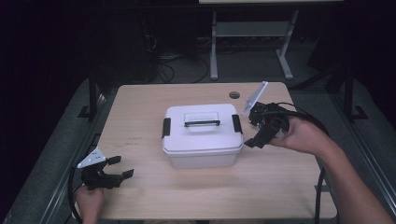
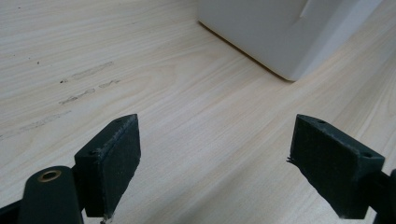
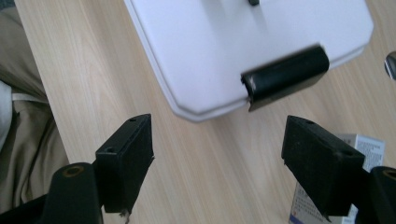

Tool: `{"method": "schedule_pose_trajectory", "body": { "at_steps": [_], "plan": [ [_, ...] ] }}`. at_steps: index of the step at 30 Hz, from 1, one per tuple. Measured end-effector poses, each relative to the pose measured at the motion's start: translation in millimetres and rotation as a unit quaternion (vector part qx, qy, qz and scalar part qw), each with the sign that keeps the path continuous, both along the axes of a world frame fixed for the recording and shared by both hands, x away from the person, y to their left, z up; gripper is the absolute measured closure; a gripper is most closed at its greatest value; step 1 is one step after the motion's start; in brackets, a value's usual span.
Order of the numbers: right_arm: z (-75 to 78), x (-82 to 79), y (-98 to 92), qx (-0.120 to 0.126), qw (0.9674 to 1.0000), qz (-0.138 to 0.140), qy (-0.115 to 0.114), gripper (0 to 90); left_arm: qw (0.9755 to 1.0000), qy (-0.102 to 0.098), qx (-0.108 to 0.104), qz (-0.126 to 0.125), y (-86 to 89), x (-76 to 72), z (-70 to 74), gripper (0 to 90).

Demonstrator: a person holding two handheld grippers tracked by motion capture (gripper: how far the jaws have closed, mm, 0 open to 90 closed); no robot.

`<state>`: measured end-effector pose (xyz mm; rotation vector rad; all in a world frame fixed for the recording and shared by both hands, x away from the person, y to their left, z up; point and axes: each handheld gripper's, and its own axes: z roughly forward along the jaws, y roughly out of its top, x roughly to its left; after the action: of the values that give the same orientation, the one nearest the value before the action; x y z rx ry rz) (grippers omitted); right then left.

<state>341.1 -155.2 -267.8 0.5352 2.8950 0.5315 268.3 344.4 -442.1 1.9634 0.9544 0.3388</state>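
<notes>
- White storage box: smooth matt plastic, rectangular with rounded corners and a slightly overhanging lid; it stands upright at the middle of the table, long axis running left to right across the high view.
- Lid handle: a flat recessed bar with a dark slot, lying parallel to the box's long axis.
- Black latches: one glossy, rounded clasp at each short end of the lid; in the right gripper view the near clasp folds over the lid's rim.
- Table: pale wood-grain laminate with faint dark scuffs, rounded corners and a small round hole near its far edge.
- Left gripper: held low at the table's near left corner, well apart from the box; its jaws, faced with rough black pads, stand wide with bare tabletop between them and point toward the box's near corner.
- Right gripper: held just beside the box's right end, angled down toward the clasp; jaws spread wide, nothing between them.
- Small printed carton: white card with blue text, partly hidden behind the right gripper's jaw.
</notes>
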Motion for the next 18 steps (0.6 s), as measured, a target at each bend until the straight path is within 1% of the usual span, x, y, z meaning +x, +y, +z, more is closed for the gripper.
{"method": "schedule_pose_trajectory", "body": {
  "at_steps": [3,5,8,9,11,16,17,18],
  "plan": [
    [2.9,2.8,9.3,0.002,0.9999,0.010,-0.007,25.6,1.0000,0.002,-0.001,-0.001,0.4,0.2,-0.3,15.6],
    [4.1,3.3,16.0,0.001,0.9998,0.019,-0.009,25.7,1.0000,0.002,0.000,-0.001,0.6,0.4,-0.5,15.6],
    [4.7,4.1,21.5,0.000,0.9997,0.024,-0.009,25.9,1.0000,0.002,0.000,0.000,1.1,0.3,-0.3,15.5],
    [6.0,5.6,27.9,0.002,0.9995,0.031,-0.010,25.9,1.0000,0.001,-0.002,0.000,1.8,0.0,-0.3,15.5],
    [6.8,7.6,32.7,0.006,0.9993,0.035,-0.008,26.0,1.0000,0.001,-0.002,0.000,2.2,0.0,-0.3,15.5],
    [8.3,11.5,40.9,0.004,0.9991,0.042,-0.009,26.0,1.0000,0.001,-0.004,0.002,3.1,-0.2,-0.2,15.6],
    [10.0,14.1,45.0,0.002,0.9989,0.046,-0.010,26.0,1.0000,0.001,-0.004,0.002,3.4,-0.1,-0.3,15.5],
    [10.6,14.5,46.6,0.001,0.9990,0.044,-0.009,26.0,1.0000,0.000,-0.004,0.002,3.4,0.0,-0.4,15.5]
  ]
}}
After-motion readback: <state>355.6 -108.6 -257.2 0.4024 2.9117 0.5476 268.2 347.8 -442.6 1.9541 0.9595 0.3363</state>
